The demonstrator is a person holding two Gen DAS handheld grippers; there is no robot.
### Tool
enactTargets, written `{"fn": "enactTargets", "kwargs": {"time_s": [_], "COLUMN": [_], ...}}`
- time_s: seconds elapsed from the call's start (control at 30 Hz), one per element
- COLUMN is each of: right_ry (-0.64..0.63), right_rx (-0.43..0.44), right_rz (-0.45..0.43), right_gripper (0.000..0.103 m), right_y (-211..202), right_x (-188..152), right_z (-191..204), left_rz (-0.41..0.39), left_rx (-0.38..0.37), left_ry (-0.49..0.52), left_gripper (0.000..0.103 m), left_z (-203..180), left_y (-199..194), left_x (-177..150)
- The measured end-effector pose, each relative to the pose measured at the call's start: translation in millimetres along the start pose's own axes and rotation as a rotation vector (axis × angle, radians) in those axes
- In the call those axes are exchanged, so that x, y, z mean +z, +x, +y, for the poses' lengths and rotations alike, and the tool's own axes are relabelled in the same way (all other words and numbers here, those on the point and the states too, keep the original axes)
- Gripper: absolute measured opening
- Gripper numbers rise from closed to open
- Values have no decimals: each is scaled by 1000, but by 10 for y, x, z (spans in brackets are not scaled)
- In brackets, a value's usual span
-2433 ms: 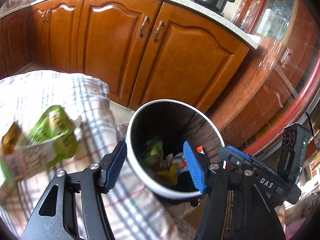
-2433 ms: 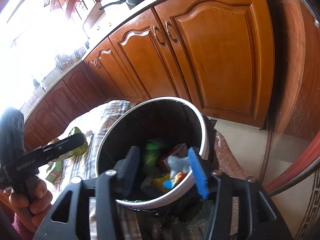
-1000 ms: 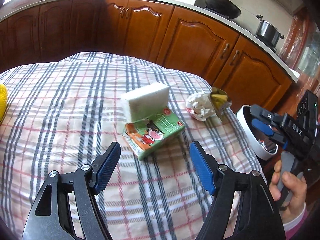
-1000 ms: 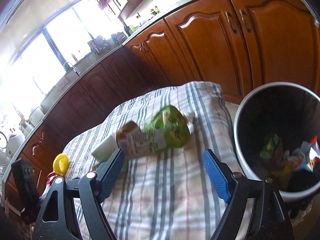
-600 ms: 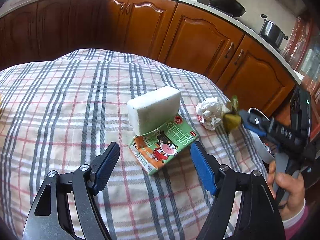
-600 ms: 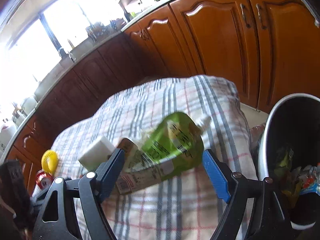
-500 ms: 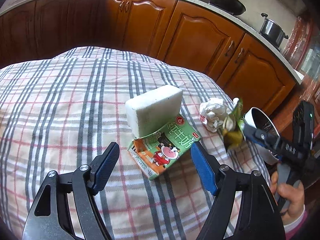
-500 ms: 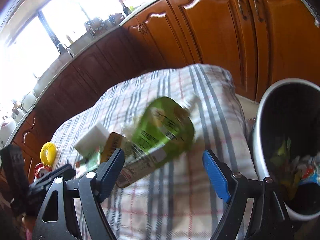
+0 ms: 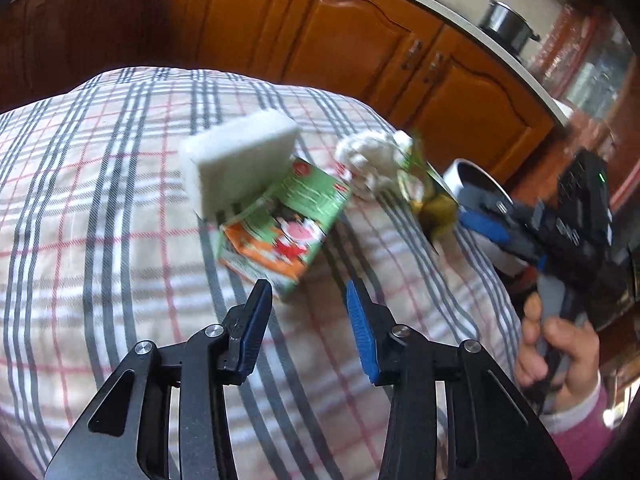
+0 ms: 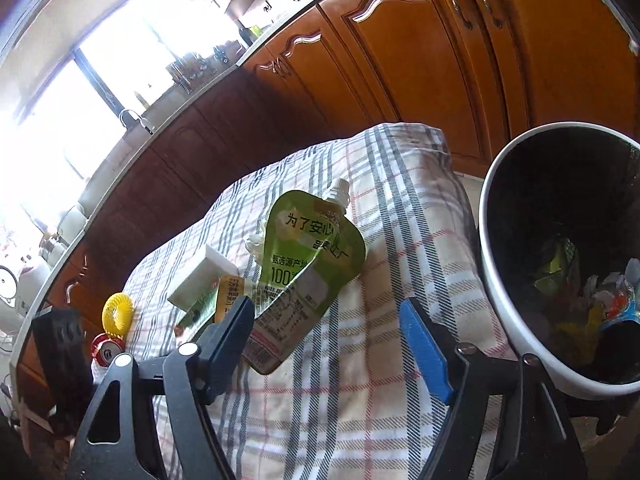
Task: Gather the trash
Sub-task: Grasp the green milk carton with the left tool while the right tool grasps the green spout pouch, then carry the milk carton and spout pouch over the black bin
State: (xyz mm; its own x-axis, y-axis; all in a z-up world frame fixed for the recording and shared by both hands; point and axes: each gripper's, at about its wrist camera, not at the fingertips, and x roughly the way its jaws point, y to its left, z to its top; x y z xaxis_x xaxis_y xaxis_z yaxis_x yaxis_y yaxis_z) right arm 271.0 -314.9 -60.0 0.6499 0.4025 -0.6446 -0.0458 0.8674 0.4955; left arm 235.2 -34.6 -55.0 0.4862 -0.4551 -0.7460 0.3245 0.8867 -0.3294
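Left tongs [image 9: 308,300] parted, nothing between the blue pads, poised low over the plaid-covered bench [image 9: 80,208], just short of the green milk carton [image 9: 286,220]. White foam block [image 9: 236,164] leaning on that carton; crumpled paper ball [image 9: 370,156] just beyond. Further right, right tongs [image 10: 332,332] spread wide, the green spouted pouch [image 10: 308,264] lying between the fingers, not yet clamped. Far right, beside the bench edge, white-rimmed trash bin [image 10: 494,280] with wrappers inside.
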Motion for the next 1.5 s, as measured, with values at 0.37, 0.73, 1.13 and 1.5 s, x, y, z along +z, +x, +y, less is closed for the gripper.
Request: {"fn": "enactTargets", "kwargs": {"time_s": [0.37, 0.73, 1.13, 1.5], "right_ry": [37, -19, -23, 27], "right_rx": [47, 14, -8, -44], "right_rz": [80, 18, -41, -93], "right_gripper": [10, 3, 3, 3], "right_y": [427, -112, -562, -864], "right_x": [110, 77, -111, -146], "right_z": [145, 10, -172, -513], "left_rz": [-90, -28, -33, -55], "left_rx": [123, 180, 156, 26], "left_ry": [13, 167, 201, 208], "left_gripper": [79, 76, 51, 51], "left_z": [127, -207, -599, -1169], "left_y": [-76, 343, 249, 211], "left_x": [266, 358, 215, 253]}}
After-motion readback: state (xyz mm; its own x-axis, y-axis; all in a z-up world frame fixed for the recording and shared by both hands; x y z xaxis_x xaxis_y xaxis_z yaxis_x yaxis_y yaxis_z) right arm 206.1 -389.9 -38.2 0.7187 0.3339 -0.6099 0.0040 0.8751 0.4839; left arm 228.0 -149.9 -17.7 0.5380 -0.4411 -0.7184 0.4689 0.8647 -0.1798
